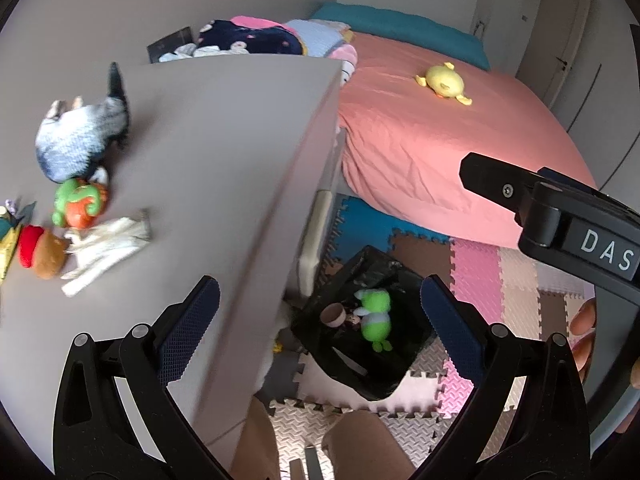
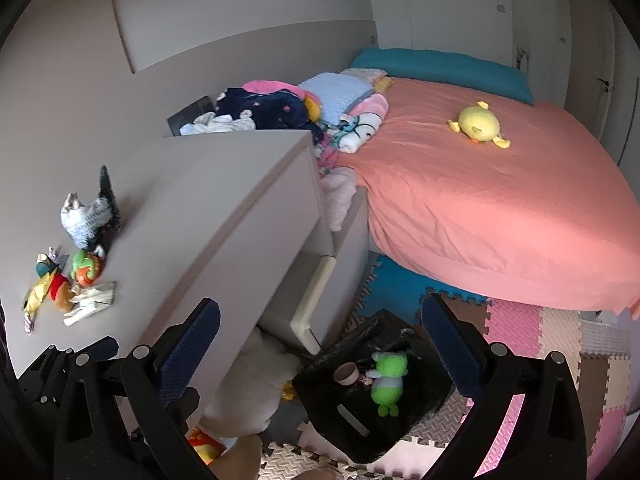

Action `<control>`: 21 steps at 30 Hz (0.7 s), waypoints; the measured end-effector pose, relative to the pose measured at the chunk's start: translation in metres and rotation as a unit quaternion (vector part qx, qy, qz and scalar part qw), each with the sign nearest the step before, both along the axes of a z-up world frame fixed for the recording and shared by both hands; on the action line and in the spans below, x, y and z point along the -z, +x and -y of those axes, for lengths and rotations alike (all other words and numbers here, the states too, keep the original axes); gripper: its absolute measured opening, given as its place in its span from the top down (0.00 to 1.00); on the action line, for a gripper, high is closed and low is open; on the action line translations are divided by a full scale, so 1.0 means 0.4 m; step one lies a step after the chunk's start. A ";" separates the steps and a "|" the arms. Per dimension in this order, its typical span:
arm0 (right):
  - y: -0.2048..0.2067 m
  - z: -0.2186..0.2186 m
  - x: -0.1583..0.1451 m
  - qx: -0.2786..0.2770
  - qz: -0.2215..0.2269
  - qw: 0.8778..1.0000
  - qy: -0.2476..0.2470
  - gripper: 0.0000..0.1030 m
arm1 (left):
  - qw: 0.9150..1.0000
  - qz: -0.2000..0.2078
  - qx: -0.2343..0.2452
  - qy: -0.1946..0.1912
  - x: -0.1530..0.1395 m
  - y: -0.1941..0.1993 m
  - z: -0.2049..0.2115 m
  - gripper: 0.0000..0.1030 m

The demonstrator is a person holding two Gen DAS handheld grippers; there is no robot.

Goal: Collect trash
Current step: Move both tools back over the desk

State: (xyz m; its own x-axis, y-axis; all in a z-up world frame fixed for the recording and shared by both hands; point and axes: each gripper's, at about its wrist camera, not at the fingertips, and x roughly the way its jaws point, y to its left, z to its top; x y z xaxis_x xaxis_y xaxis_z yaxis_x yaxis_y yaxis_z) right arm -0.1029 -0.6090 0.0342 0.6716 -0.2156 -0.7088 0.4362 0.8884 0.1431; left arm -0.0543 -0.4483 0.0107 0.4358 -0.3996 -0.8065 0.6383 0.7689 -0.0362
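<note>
A black bin [image 1: 412, 364] lined with a black bag stands on the floor mats beside the grey dresser [image 1: 224, 140]; it also shows in the right wrist view [image 2: 424, 404]. Inside lie a green frog toy [image 1: 376, 314] [image 2: 388, 376] and a brown cup [image 1: 333, 315] [image 2: 346, 373]. A crumpled white wrapper [image 1: 106, 246] [image 2: 92, 300] lies on the dresser top at the left. My left gripper [image 1: 320, 336] is open and empty, above the dresser's edge and the bin. My right gripper [image 2: 320, 350] is open and empty, higher up over the bin; its body shows in the left wrist view [image 1: 560, 216].
Plush toys [image 1: 80, 140] and a green and orange ball [image 1: 80, 202] sit on the dresser by the wrapper. A bed with a pink sheet [image 1: 440, 140] holds a yellow plush [image 1: 444, 82] and folded clothes [image 1: 256, 38]. Coloured foam mats [image 1: 500, 276] cover the floor.
</note>
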 end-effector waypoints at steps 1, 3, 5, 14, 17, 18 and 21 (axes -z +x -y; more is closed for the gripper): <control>0.006 -0.011 -0.008 -0.005 0.002 1.000 -0.001 0.03 | 1.000 0.002 -0.003 -0.001 -0.008 0.006 -0.013 0.06; 0.020 -0.032 -0.023 -0.016 0.007 1.000 -0.002 0.03 | 1.000 0.009 -0.012 -0.003 -0.027 0.020 -0.043 0.06; 0.036 -0.057 -0.037 -0.030 0.010 1.000 -0.001 0.03 | 1.000 0.013 -0.021 -0.004 -0.043 0.037 -0.072 0.06; 0.135 -0.224 -0.078 -0.110 0.009 0.994 0.009 0.03 | 0.995 0.039 -0.093 -0.002 -0.098 0.122 -0.263 0.06; 0.165 -0.286 -0.078 -0.134 0.004 0.991 0.004 0.03 | 0.991 0.043 -0.123 -0.003 -0.102 0.152 -0.349 0.06; 0.180 -0.312 -0.076 -0.145 0.002 0.989 0.006 0.03 | 0.990 0.044 -0.132 -0.002 -0.101 0.161 -0.371 0.06; 0.216 -0.382 -0.073 -0.172 -0.003 0.985 0.007 0.03 | 0.986 0.050 -0.160 0.011 -0.094 0.178 -0.459 0.06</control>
